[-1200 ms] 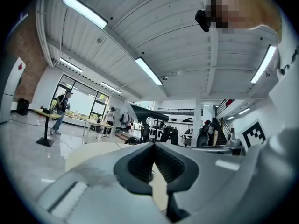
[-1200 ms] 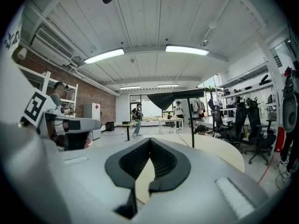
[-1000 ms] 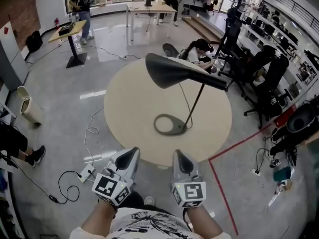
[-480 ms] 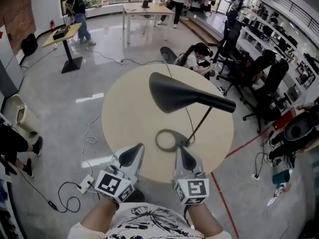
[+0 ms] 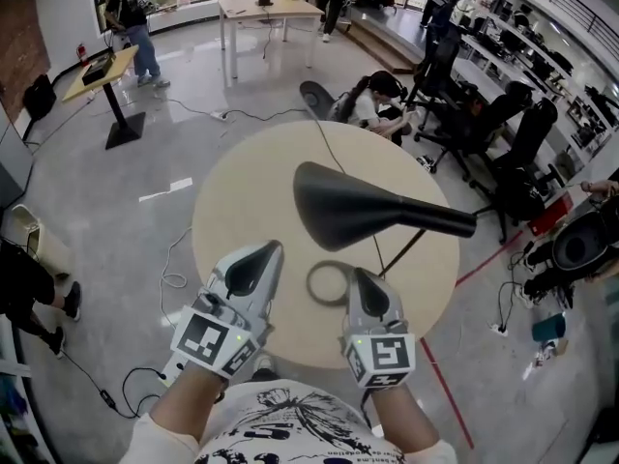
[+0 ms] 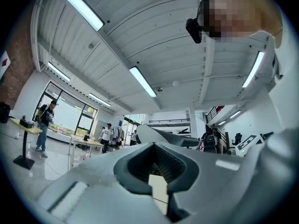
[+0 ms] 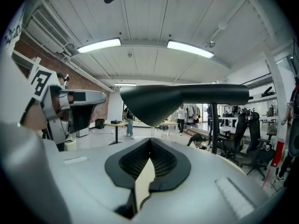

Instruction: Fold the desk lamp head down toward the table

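A dark desk lamp stands on the round beige table (image 5: pixel 242 187). Its cone-shaped head (image 5: pixel 353 216) is held level above the ring base (image 5: pixel 329 283), and a thin stem (image 5: pixel 406 249) slants down to that base. My left gripper (image 5: pixel 266 251) is shut and empty, just left of the base and below the head. Over the base's right side, my right gripper (image 5: pixel 360 278) is likewise shut on nothing. In the right gripper view the lamp head (image 7: pixel 159 101) hangs just above and beyond the jaws, apart from them. The lamp head (image 6: pixel 163 136) also shows past the left jaws.
A lamp cord (image 5: pixel 334 158) runs off the table's far edge. A person (image 5: pixel 372 100) crouches on the floor behind the table. Office chairs (image 5: pixel 503 153) stand to the right. Cables (image 5: pixel 174 259) and a red floor line (image 5: pixel 440 385) lie near the table's front.
Both grippers have moved forward from the table's near edge to beside the lamp base. The lamp appears larger and closer. Its head stays level.
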### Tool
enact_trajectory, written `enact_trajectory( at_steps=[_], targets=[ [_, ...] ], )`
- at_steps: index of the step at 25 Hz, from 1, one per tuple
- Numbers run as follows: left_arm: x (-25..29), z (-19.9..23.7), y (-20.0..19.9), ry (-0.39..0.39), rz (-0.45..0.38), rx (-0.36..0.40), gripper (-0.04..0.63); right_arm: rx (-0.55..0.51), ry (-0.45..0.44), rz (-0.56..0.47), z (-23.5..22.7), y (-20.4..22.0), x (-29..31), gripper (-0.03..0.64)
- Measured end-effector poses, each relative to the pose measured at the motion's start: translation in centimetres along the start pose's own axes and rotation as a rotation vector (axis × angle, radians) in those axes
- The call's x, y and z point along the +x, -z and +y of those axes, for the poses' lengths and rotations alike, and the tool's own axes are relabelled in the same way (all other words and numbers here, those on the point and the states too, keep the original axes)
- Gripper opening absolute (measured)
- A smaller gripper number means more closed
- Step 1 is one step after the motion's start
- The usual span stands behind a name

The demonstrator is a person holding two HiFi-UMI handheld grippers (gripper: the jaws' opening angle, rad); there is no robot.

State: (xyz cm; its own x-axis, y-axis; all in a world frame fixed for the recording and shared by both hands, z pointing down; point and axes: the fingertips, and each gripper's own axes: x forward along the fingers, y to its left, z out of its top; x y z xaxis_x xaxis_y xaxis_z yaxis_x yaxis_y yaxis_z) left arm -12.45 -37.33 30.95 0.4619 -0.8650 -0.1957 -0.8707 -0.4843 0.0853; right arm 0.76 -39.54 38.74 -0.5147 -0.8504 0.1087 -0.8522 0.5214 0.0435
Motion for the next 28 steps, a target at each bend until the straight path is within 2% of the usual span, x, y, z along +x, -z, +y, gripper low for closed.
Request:
enact_trajectory(
  at_steps=[3, 7, 13, 17, 28],
  targets=[
    [1.8, 0.6, -2.1, 0.019, -0.032, 0.047, 0.005, -0.003, 0.005, 0.010, -0.7, -0.1, 0.7, 0.009],
    [3.4, 1.5, -4.8, 0.034, -0.086, 0.073, 0.005, 0.001, 0.001, 0.018, -0.7, 0.2, 1.4, 0.009],
    [5.8, 1.2, -6.8, 0.079, -0.093, 0.125, 0.005, 0.004, 0.002, 0.035, -0.7, 0.5, 1.8, 0.009],
    [6.9, 1.7, -6.4, 0.071, -0.071, 0.137, 0.005, 0.007, 0.007, 0.044, -0.9, 0.8, 2.0, 0.009],
    [7.2, 1.9, -3.2, 0.074, -0.003, 0.094, 0.005, 0.012, 0.049, 0.074, -1.8, 1.9, 2.0, 0.009]
  ],
)
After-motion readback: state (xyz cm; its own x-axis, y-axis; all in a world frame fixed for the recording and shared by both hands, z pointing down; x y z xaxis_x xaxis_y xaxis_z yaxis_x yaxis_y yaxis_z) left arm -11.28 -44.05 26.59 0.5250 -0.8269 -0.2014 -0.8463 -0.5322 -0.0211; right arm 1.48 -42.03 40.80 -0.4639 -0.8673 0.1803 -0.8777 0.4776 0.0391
